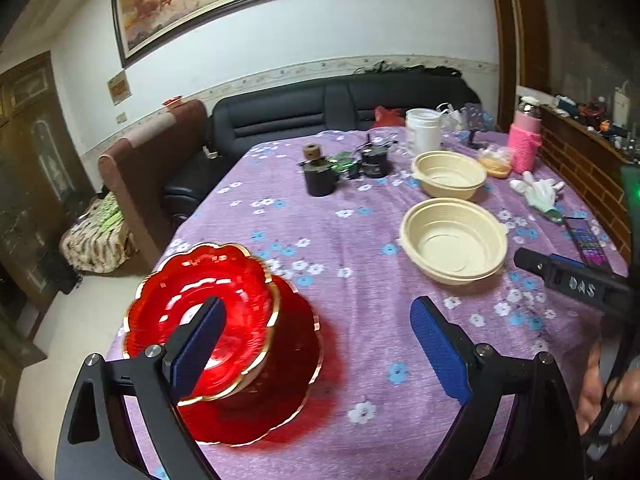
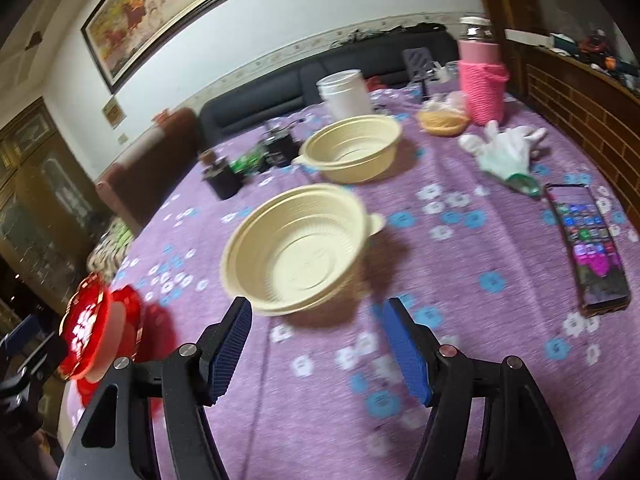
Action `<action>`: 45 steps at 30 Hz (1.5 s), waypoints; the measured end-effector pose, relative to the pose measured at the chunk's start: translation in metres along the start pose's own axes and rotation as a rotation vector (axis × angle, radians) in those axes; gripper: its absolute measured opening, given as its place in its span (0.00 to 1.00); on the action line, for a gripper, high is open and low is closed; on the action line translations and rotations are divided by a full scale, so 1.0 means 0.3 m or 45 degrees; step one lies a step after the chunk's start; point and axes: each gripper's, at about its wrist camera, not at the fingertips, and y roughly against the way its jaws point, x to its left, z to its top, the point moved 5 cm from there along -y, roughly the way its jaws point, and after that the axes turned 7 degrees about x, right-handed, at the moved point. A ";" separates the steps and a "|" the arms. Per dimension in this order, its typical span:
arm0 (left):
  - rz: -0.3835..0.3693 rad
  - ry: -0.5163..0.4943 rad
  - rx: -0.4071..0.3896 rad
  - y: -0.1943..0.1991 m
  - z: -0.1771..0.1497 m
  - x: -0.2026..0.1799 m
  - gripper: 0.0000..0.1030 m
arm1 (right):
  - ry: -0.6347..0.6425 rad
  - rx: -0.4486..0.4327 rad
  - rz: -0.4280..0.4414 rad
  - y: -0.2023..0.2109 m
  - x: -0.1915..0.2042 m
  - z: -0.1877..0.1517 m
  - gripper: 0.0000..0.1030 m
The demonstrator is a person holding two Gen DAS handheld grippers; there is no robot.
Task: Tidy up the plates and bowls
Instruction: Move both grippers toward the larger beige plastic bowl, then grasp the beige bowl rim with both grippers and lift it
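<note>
- On the purple flowered tablecloth (image 1: 340, 360), left near edge: two red gold-rimmed plates. The upper red plate (image 1: 224, 280) sits tilted on the lower red plate (image 1: 296, 360), not nested flat.
- My left gripper (image 1: 316, 350) hangs over this pair, jaws spread wide and gripping nothing. The left finger (image 1: 200, 344) stands in front of the upper plate's centre; whether it touches the plate I cannot tell. The right finger stands over bare cloth.
- Centre right of the table: near cream bowl (image 2: 296, 250), upright and empty, with a small tab handle on its right.
- My right gripper (image 2: 318, 350) sits just short of that bowl, jaws apart and holding nothing, the gap lined up with the near rim.
- Further back: far cream bowl (image 2: 352, 148), also upright and empty, well apart from the near one.
- Bystanders: phone (image 2: 588, 248), white glove (image 2: 504, 148), pink knitted holder (image 2: 482, 88).
- Step in hand, as I judge it: approach, nothing lifted yet.
- Next move calls for: closing the right jaws across the near bowl's rim, one finger inside, then carrying it into the far bowl; the left must settle the tilted plate flat.
</note>
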 end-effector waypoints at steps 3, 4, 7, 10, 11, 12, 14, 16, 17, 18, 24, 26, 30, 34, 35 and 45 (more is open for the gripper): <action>-0.065 -0.010 -0.038 0.002 0.007 -0.018 0.90 | -0.029 -0.014 -0.040 -0.001 -0.051 0.034 0.70; -0.085 -0.019 -0.046 0.002 0.011 -0.026 0.90 | -0.038 -0.019 -0.056 -0.004 -0.066 0.050 0.70; -0.148 -0.051 -0.028 -0.008 0.025 -0.062 0.90 | -0.066 -0.034 -0.074 -0.018 -0.086 0.097 0.70; -0.178 -0.073 0.024 -0.033 0.045 -0.109 0.90 | -0.100 -0.034 -0.067 -0.054 -0.089 0.153 0.70; -0.192 -0.076 0.043 -0.045 0.053 -0.127 0.90 | -0.112 -0.037 -0.059 -0.065 -0.088 0.166 0.70; -0.206 -0.074 0.058 -0.053 0.057 -0.139 0.90 | -0.124 -0.041 -0.046 -0.081 -0.086 0.181 0.70; -0.254 -0.062 0.115 -0.084 0.072 -0.171 0.90 | -0.138 -0.045 -0.035 -0.118 -0.084 0.201 0.70; -0.287 -0.042 0.151 -0.111 0.085 -0.189 0.90 | -0.148 -0.046 -0.027 -0.148 -0.092 0.195 0.70; -0.296 -0.030 0.164 -0.128 0.096 -0.198 0.90 | -0.150 -0.044 -0.025 -0.157 -0.097 0.189 0.70; -0.295 -0.020 0.171 -0.146 0.107 -0.207 0.90 | -0.145 -0.035 -0.030 -0.169 -0.105 0.181 0.70; -0.286 0.061 0.255 -0.326 0.170 -0.271 0.90 | -0.103 0.012 -0.065 -0.210 -0.128 0.141 0.70; -0.270 0.064 0.293 -0.387 0.181 -0.289 0.90 | -0.075 0.019 -0.053 -0.217 -0.112 0.136 0.70; -0.246 0.101 0.372 -0.516 0.203 -0.289 0.89 | -0.035 0.044 -0.096 -0.242 -0.098 0.123 0.64; -0.248 0.152 0.423 -0.601 0.213 -0.280 0.89 | -0.046 0.075 -0.071 -0.261 -0.105 0.117 0.63; -0.240 0.160 0.426 -0.617 0.213 -0.279 0.89 | -0.037 0.069 -0.076 -0.261 -0.099 0.119 0.63; -0.324 0.224 0.451 -0.680 0.148 -0.337 0.55 | 0.010 0.105 -0.058 -0.298 -0.062 0.105 0.34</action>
